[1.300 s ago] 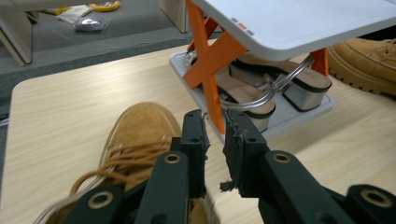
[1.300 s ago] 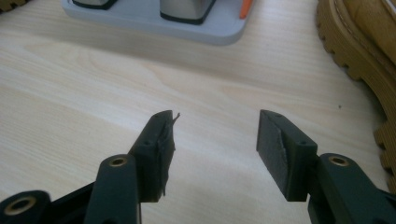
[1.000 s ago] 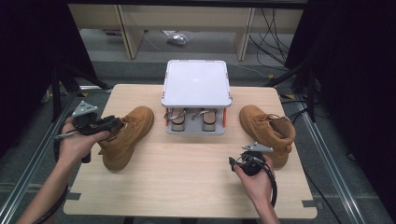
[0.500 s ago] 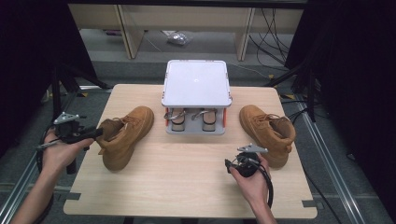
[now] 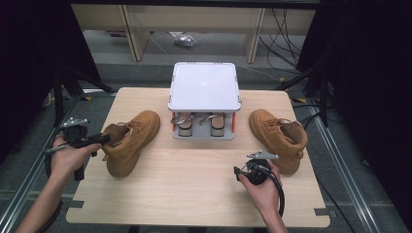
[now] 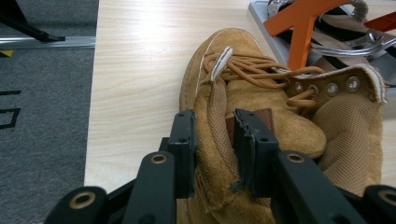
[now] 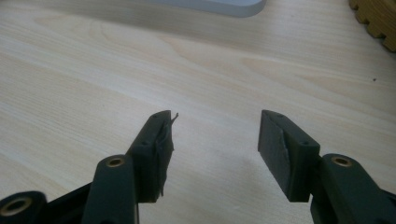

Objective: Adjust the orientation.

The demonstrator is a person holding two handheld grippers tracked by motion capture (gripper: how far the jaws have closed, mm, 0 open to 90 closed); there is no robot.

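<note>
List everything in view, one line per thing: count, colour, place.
boots: 2, tan suede; left boot on the table's left, right boot on its right.
rack: 1, pale grey top, orange posts, at the table's far middle, sandals beneath.
table: 1, light wood, centre.
shelving: beige, behind the table.
left gripper: black, jaws closing on the left boot's collar.
right gripper: black, open over bare wood.
hands: 2, left hand, right hand.

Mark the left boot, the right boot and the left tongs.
left boot (image 5: pixel 131 141): high view, on the tan upper, mid-shoe.
right boot (image 5: pixel 279 133): high view, on the upper near the laces.
left tongs (image 6: pixel 212 140): left gripper view, midway between the tips, which straddle the boot's collar.
</note>
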